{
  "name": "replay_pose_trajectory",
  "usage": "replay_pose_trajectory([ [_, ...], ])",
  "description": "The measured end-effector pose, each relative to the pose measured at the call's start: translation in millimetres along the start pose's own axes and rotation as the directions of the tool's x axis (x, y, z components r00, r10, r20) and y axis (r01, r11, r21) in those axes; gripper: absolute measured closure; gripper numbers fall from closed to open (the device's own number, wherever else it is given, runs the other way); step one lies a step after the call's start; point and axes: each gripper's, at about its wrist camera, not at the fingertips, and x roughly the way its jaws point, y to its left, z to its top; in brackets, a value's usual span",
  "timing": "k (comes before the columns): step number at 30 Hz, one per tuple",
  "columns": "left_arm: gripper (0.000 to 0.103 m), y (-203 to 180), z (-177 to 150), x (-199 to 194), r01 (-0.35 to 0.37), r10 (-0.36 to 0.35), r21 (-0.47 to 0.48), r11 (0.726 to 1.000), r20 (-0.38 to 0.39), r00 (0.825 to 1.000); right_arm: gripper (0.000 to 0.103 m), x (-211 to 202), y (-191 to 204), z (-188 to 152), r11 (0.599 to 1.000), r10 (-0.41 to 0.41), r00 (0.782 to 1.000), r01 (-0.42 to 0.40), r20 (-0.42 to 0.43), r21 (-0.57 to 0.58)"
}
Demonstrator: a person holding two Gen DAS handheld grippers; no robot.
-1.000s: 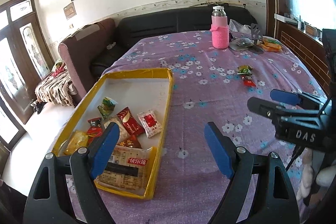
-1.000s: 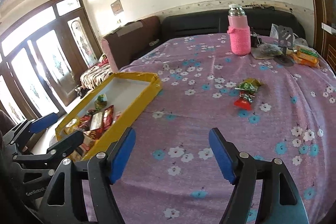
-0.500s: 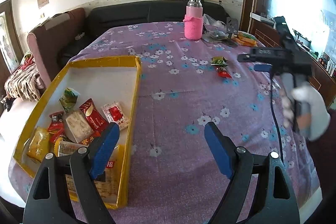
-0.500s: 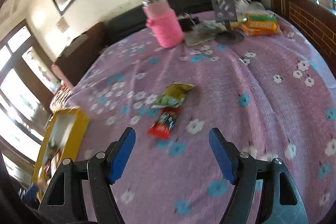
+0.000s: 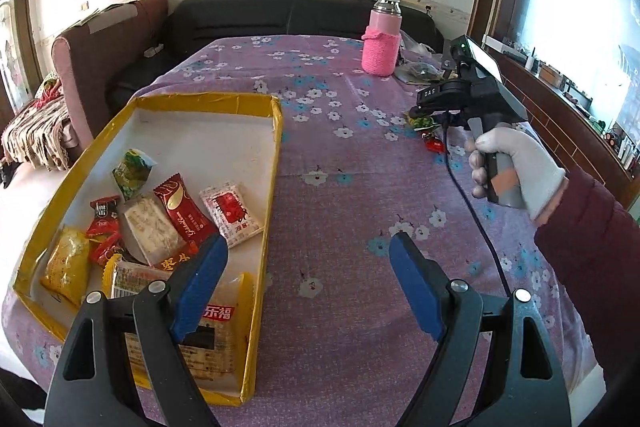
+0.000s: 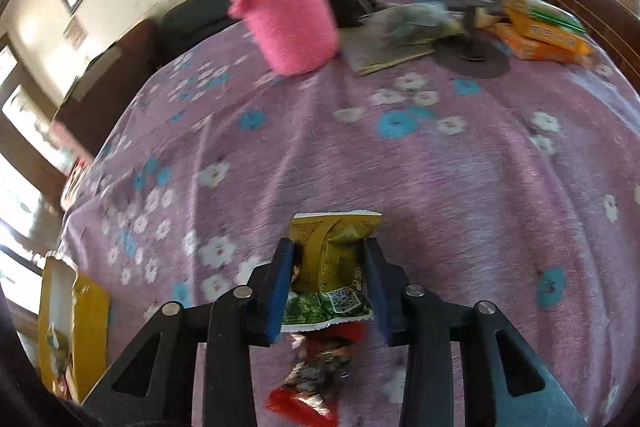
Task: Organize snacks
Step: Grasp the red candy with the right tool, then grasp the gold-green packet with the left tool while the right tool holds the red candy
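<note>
- The right gripper [image 6: 329, 281] was closing; a green-and-yellow foil snack packet [image 6: 330, 263] sat between its blue pads, on the purple flowered tablecloth [image 6: 460, 167].
- A red wrapped candy [image 6: 312, 379] lay just behind the packet.
- The left gripper [image 5: 308, 283] stood wide and empty beside the yellow-rimmed cardboard tray [image 5: 264, 227].

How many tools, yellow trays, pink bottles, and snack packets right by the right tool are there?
Tools: 2 (left tool, open; right tool, jaws closing on the green-yellow packet)
Yellow tray: 1
Pink bottle: 1
Snack packets at the right tool: 2 (green-yellow packet, red packet)
Total: 6
</note>
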Motion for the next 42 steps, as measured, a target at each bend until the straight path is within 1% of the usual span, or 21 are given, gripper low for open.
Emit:
replay_pose_trajectory([
  [3,0.020,1.1,-0.5,4.9,0.028,-0.029,-0.021,0.999,-0.021,0.999,0.068,-4.1,19.6,-15.7,0.995,0.055,0.998,-0.059,-0.042,-0.075],
  [5,0.020,-0.9,-1.4,5.9,0.048,-0.048,-0.026,0.999,-0.032,0.998,0.068,-8.0,33.2,-31.5,0.982,0.141,0.983,-0.154,-0.115,-0.113],
  [6,0.020,-2.0,-1.8,5.5,0.051,-0.051,-0.022,0.998,-0.033,0.998,0.065,-10.0,38.5,-37.5,0.971,0.185,0.970,-0.205,-0.159,-0.124],
  [7,0.020,-2.4,-2.1,5.1,0.051,-0.052,-0.018,0.999,-0.033,0.998,0.065,-12.2,42.7,-44.0,0.955,0.238,0.948,-0.268,-0.213,-0.125],
  [8,0.020,-3.2,-2.4,4.1,0.052,-0.053,-0.014,0.999,-0.032,0.998,0.065,-18.1,43.3,-52.0,0.926,0.327,0.905,-0.364,-0.272,-0.098],
  [9,0.020,-3.7,-2.6,3.2,0.055,-0.055,-0.013,0.998,-0.030,0.998,0.066,-25.9,40.1,-55.0,0.909,0.376,0.886,-0.410,-0.272,-0.076],
  [10,0.020,-4.1,-2.9,3.2,0.057,-0.058,-0.014,0.998,-0.030,0.998,0.064,-35.8,34.1,-55.8,0.901,0.404,0.883,-0.429,-0.240,-0.060],
  [11,0.020,-4.5,-3.1,4.2,0.064,-0.065,-0.018,0.998,-0.035,0.997,0.056,-47.3,24.6,-54.5,0.907,0.404,0.897,-0.418,-0.181,-0.047],
  [12,0.020,-5.1,-3.2,6.0,0.077,-0.078,-0.027,0.997,-0.043,0.996,0.047,-58.7,12.7,-52.4,0.930,0.359,0.927,-0.365,-0.104,-0.045],
  [13,0.020,-6.0,-3.6,8.0,0.092,-0.094,-0.037,0.995,-0.053,0.994,0.045,-65.1,4.1,-51.5,0.952,0.300,0.953,-0.303,-0.048,-0.051],
  [15,0.020,-8.7,-4.9,11.3,0.118,-0.122,-0.050,0.992,-0.071,0.990,0.044,-65.3,-9.9,-51.6,0.983,0.171,0.985,-0.169,0.012,-0.064],
  [18,0.020,-13.9,-5.8,16.3,0.123,-0.128,-0.050,0.991,-0.095,0.987,0.044,-50.0,-17.0,-56.8,0.990,0.121,0.993,-0.120,0.007,-0.073],
  [22,0.020,-18.2,1.7,19.3,0.116,-0.120,-0.040,0.992,-0.104,0.987,0.044,-35.2,-12.3,-64.0,0.988,0.120,0.993,-0.118,0.016,-0.100],
  [24,0.020,-20.4,9.5,24.8,0.125,-0.130,-0.048,0.991,-0.109,0.986,0.046,-34.6,-3.2,-67.2,0.984,0.099,0.995,-0.093,0.029,-0.152],
  [25,0.020,-20.7,12.5,26.9,0.131,-0.136,-0.053,0.990,-0.108,0.985,0.049,-32.0,0.1,-64.5,0.982,0.079,0.996,-0.072,0.036,-0.173],
  [26,0.020,-23.0,18.5,32.0,0.140,-0.146,-0.060,0.988,-0.105,0.984,0.058,-31.1,7.3,-68.1,0.975,0.033,0.999,-0.023,0.043,-0.221],
  [27,0.020,-24.4,21.6,35.5,0.144,-0.150,-0.063,0.988,-0.103,0.983,0.075,-30.4,11.9,-69.9,0.968,0.014,0.999,-0.004,0.041,-0.250],
  [29,0.020,-31.1,31.6,49.3,0.141,-0.147,-0.060,0.988,-0.114,0.983,0.076,-31.8,15.3,-72.9,0.958,-0.011,0.999,0.023,0.043,-0.286],
  [33,0.020,-50.3,50.3,83.6,0.125,-0.126,-0.015,0.992,-0.159,0.979,0.080,-35.0,5.5,-71.4,0.962,-0.001,0.999,0.010,0.036,-0.273],
  [38,0.020,-74.0,68.2,135.9,0.105,-0.089,0.056,0.993,-0.236,0.968,0.086,-44.6,-11.4,-63.2,0.978,0.083,0.996,-0.076,0.025,-0.192],
  [42,0.020,-78.0,78.2,169.7,0.064,-0.038,0.098,0.993,-0.248,0.968,0.091,-49.2,-16.0,-60.1,0.979,0.117,0.993,-0.112,0.020,-0.170],
])
